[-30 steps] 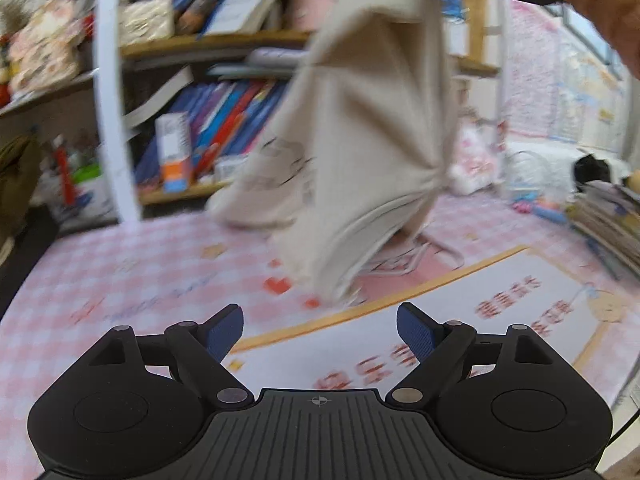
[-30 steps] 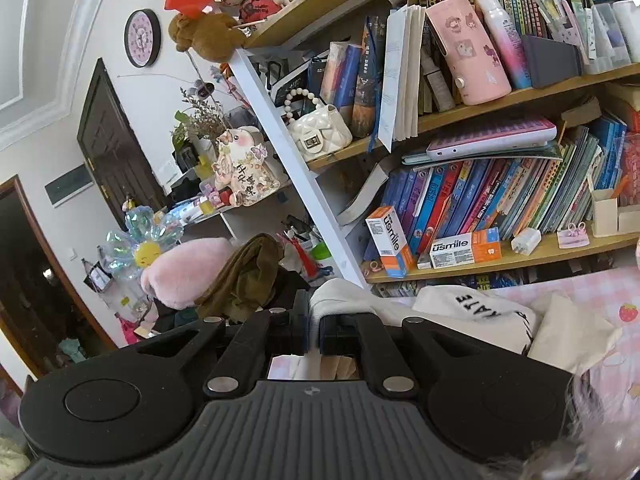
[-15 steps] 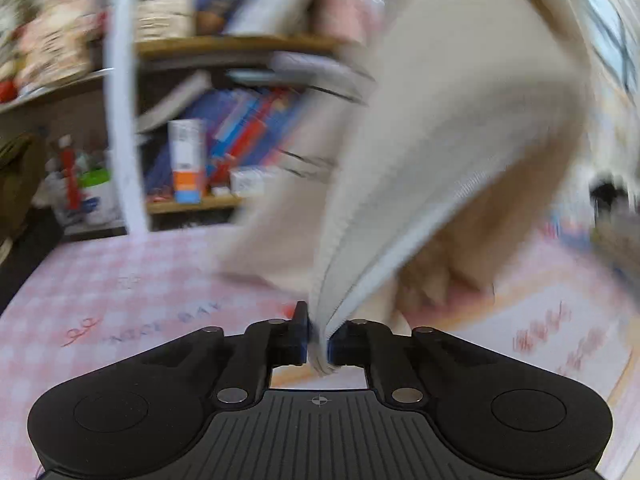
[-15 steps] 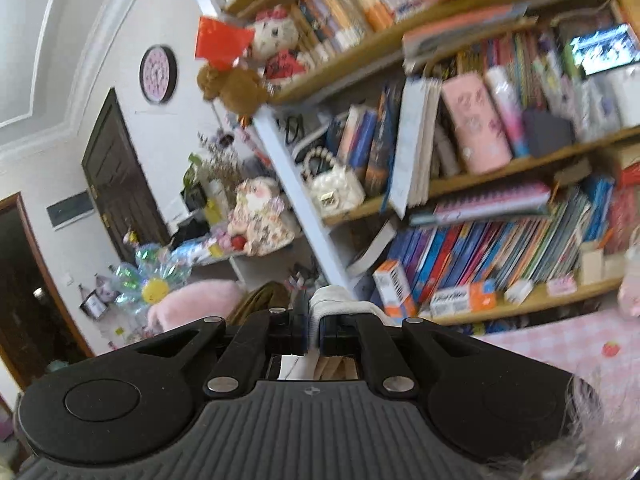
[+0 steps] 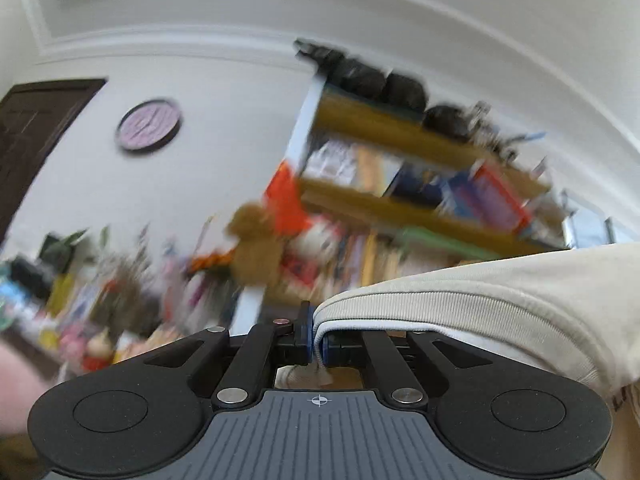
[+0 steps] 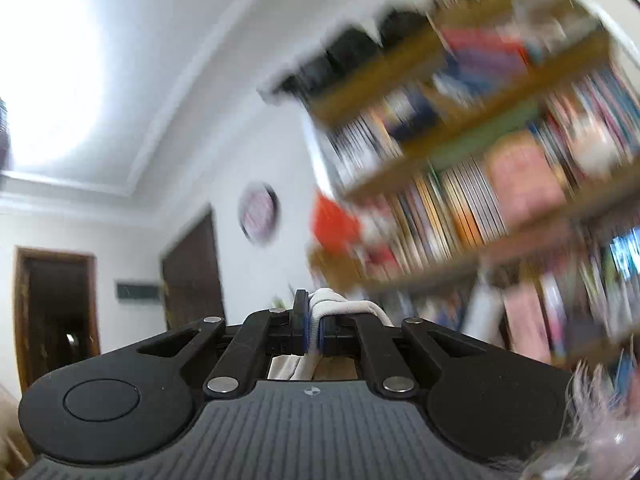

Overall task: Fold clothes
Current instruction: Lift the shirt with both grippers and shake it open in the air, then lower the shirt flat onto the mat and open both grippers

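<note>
Cream garment [image 5: 520, 300] held up in the air, ribbed edge pinched in the closed left tool [image 5: 317, 336] and closed right tool [image 6: 314, 330], blurred bookshelf [image 5: 420, 184], wall clock [image 5: 148, 125], dark door [image 6: 192, 268], white ceiling.

Two grippers are seen: the left gripper [image 5: 316, 340] and the right gripper [image 6: 314, 330], each one at the lower centre of its frame. One garment [image 5: 500, 300] is counted, at the lower right of the left view. One clock [image 5: 148, 125] is seen at the upper left, and one bookshelf [image 5: 420, 184] at the right. Two doors are counted in the right view, one door [image 6: 56, 312] at the left edge and a second door [image 6: 192, 272] beside it. The books are too blurred to be counted.
</note>
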### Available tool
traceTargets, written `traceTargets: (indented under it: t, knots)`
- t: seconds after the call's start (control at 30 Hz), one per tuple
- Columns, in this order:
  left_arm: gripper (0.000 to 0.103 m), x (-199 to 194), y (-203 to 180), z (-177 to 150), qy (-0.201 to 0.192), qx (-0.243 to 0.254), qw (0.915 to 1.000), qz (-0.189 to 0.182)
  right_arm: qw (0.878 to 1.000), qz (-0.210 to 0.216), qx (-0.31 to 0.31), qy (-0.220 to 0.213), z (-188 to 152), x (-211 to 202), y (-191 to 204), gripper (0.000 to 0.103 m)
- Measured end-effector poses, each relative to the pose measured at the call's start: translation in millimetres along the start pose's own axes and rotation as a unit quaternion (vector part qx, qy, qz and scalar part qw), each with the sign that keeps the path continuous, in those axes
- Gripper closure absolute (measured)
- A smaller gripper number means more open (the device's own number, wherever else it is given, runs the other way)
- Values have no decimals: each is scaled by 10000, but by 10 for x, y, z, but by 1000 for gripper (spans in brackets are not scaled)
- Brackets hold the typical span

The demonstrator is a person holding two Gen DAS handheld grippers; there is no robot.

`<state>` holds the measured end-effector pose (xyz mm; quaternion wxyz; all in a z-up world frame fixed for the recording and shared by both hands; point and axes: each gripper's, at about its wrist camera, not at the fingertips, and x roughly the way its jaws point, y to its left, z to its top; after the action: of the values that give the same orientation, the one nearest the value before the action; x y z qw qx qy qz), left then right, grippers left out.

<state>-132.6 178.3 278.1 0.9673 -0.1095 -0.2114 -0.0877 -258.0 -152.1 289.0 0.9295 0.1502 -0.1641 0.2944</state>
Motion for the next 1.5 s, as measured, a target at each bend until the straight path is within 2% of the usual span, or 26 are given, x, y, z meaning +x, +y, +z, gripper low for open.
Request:
traceTargets:
  t: [0.1,0.17,0.23,0.3,0.4,0.47,0.53,0.57,0.63,0.8,0.83,0.9,0.93,1.03,1.07,1.13,1.2,1.27,1.33,1.4,1.47,1.5]
  knots:
    - [98,205,-77,-159,399,106,9991,-98,9994,-218,-258,-105,122,-30,-58,99]
    - [98,370,-50,-499,1087,241,9938,-71,9981,-594,-91,148,47,31,-287,99]
    - [97,568,25,-980,1975,308,9798,-29,9923,-1037,295,611,-191,120,-648,99]
    - [96,739,143,-1653,3061,372,9512,94,9769,-1546,877,1188,-617,190,-1098,99]
    - [96,809,237,-2601,4297,641,8999,373,9336,-2283,1813,2084,-1380,274,-1793,99]
    - [96,835,235,-3088,4824,902,8699,493,9035,-2643,2126,2621,-1929,300,-2086,99]
    - [96,924,287,-3387,5145,804,8513,643,8797,-2858,2281,3039,-2357,330,-2319,99]
    - [96,991,327,-3470,5215,645,8475,746,8689,-2946,2358,3202,-2532,341,-2438,99]
    - [96,1163,284,-3572,5190,572,8487,842,8570,-3065,2517,3291,-2718,354,-2699,99]
    - [96,1723,32,-3845,5124,926,8502,774,8536,-3225,2550,3200,-2811,644,-3392,99]
    - [92,1806,4,-3903,5138,964,8486,817,8536,-3265,2523,3181,-2821,728,-3524,99]
    - [90,1967,-29,-4042,5240,1032,8403,936,8515,-3335,2521,3165,-2856,883,-3756,99]
    - [87,2031,-34,-4110,5334,1050,8339,954,8458,-3378,2463,3313,-2929,955,-3850,99]
    - [66,2107,-34,-4270,5744,1188,8038,992,8273,-3501,2286,3752,-3148,1169,-4132,99]
    - [65,2083,-32,-4289,5813,1265,7980,966,8206,-3540,2226,3897,-3221,1241,-4226,99]
    - [62,1978,-33,-4271,5803,1485,7959,879,8070,-3596,2112,4182,-3396,1305,-4339,99]
    - [52,1885,-13,-4240,5762,1674,7957,828,7952,-3696,2031,4358,-3547,1281,-4402,99]
    - [44,1759,37,-4156,5714,1789,7968,809,7891,-3729,2050,4430,-3640,1225,-4449,98]
    - [40,1612,106,-4046,5666,1783,8003,822,7898,-3663,2078,4460,-3655,1180,-4457,93]
    - [37,1444,178,-3931,5643,1673,8041,835,7932,-3555,2074,4488,-3637,1151,-4440,80]
    - [34,1266,250,-3820,5632,1525,8076,857,8000,-3481,1912,4497,-3568,1125,-4332,63]
    - [33,1173,283,-3775,5631,1459,8086,884,8030,-3460,1805,4504,-3531,1110,-4266,61]
